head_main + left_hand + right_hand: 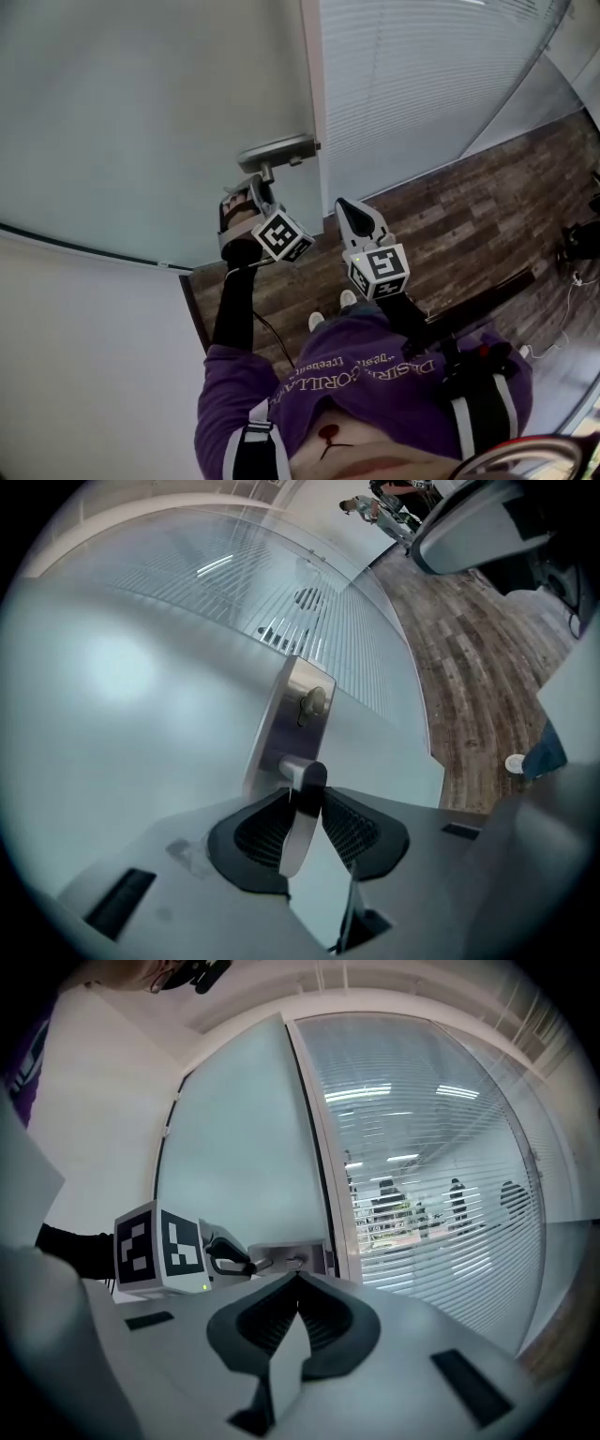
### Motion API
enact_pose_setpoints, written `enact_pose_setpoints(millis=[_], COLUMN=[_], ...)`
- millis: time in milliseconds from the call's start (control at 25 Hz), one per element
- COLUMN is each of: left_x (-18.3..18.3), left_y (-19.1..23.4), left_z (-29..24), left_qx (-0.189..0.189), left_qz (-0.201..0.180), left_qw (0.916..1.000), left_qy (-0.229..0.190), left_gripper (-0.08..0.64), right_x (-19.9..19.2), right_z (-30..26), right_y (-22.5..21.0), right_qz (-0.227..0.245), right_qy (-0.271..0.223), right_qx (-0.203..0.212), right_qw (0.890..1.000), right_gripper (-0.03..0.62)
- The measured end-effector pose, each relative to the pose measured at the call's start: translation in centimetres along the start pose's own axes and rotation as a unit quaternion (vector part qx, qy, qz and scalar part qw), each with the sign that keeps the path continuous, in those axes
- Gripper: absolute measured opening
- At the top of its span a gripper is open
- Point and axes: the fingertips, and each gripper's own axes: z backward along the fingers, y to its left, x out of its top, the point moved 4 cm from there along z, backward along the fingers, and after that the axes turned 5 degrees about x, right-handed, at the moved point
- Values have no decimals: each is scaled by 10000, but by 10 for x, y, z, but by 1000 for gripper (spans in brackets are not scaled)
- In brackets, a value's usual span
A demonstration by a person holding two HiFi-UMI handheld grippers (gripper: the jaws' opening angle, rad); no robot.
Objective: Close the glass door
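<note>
The door handle is my landmark: its lever lies level across the frosted glass door, with its free end just short of the door's edge. My left tongs come at it from my side of the handle and are pinching the lever. The left gripper view shows the metal bar held between the pads, with the handle's plate right behind it. The left hand is therefore the one on the job. My right tongs are pressed together on nothing and hang off to the edge side of the handle, near it but not touching. Beyond the handle, past the door's edge, stands the striped glass partition, and I cannot tell whether any gap remains there. The wooden floor below the handle shows nothing in the door's path, only my shoes.
</note>
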Motion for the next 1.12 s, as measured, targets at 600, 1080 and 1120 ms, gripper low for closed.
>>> enact_pose_setpoints(millis=[600, 1080, 1120], left_x=[14, 17, 17], left_y=[14, 22, 23], left_z=[-46, -59, -59], left_qx=[-14, -44, -49], left_qz=[39, -75, -82], left_qw=[9992, 9990, 9990], left_qy=[403, 444, 438], left_gripper=[106, 106, 106], right_x=[0, 10, 11], right_z=[-16, -31, -33], right_y=[-44, -47, -46], right_qz=[-175, -221, -214], right_qy=[164, 105, 99], right_qx=[376, 220, 208], right_qw=[9990, 9995, 9995], right_gripper=[-3, -3, -3])
